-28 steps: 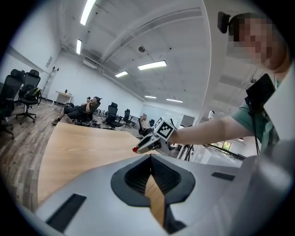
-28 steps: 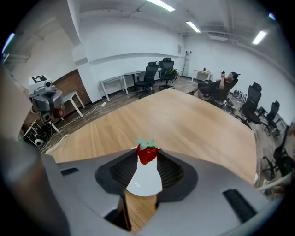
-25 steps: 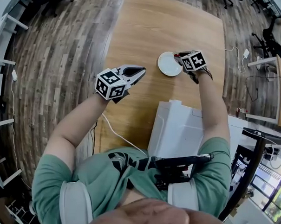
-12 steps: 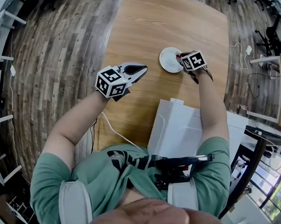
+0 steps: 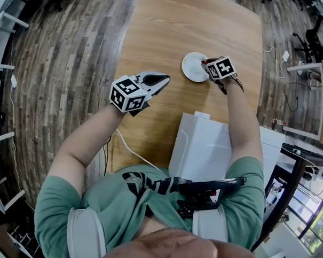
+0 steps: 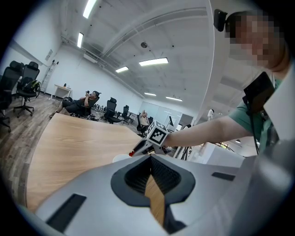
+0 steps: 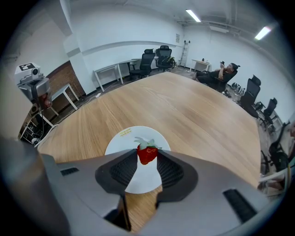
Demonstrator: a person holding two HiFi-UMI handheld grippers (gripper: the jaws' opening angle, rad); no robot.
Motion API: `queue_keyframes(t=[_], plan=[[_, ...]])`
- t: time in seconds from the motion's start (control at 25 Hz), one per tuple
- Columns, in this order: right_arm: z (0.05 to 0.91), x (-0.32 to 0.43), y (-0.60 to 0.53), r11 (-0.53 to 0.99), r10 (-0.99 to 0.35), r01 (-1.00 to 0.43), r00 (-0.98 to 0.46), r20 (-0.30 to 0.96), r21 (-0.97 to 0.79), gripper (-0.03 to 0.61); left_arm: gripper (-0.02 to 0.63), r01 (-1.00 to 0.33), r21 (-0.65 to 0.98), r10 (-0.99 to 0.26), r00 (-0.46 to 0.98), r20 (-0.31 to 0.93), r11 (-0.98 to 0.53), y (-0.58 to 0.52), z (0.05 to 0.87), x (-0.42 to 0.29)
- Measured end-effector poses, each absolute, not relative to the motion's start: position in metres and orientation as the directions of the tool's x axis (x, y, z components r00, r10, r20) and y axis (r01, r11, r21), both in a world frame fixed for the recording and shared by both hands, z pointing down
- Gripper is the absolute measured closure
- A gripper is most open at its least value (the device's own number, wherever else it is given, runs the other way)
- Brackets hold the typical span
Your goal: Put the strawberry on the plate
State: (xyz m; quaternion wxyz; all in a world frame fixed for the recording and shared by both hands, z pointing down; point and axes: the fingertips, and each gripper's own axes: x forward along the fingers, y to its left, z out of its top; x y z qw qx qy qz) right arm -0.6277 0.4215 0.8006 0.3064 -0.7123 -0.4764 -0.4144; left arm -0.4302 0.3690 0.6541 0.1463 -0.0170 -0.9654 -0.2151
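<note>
Wooden table [image 5: 171,30]: light tabletop, mostly bare, plate sits on its far right part
Plate [image 7: 120,138]: small, round, white, bit of yellow print on the far rim, flat on the wood
Strawberry [image 7: 147,154]: red with a pale green leafy top, over the middle of the plate; can't tell if it's touching the plate or just above it
Right gripper [image 7: 147,156]: jaws clamped on the strawberry from both sides, tips over the plate, marker cube at the plate's right edge in the head view
Left gripper [image 5: 163,80]: jaws pressed together at the tips, nothing between them, just a sliver of wood showing behind; held over the left side of the table, near-left of the plate and well apart from it
White box [image 5: 203,149]: on the near right of the table, right forearm reaching across it
Room: open office, wood plank floor, black chairs, a couple of people sitting far off
</note>
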Motion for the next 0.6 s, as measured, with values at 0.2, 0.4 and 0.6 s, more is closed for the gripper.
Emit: queue_keyframes(t=[0.2,0.4,0.6], plan=[[0.7992,-0.6279,0.4210,-0.357,0.425,0.933,0.203,0.882,-0.043,0.442,0.609,0.099,0.412,-0.027,-0.956,0.291,0.906,0.3670,0.6548,-0.4306],[0.8000,-0.6291,0.4207,-0.351,0.419,0.935,0.206,0.884,-0.052,0.442,0.609,0.099,0.416,-0.030,-0.956,0.293,0.904,0.3651,0.6569,-0.4312],[0.8001,-0.6256,0.4218,-0.339,0.418,0.936,0.236,0.877,-0.091,0.439,0.609,0.103,0.422,-0.030,-0.954,0.297,0.901,0.3640,0.6613,-0.4297]])
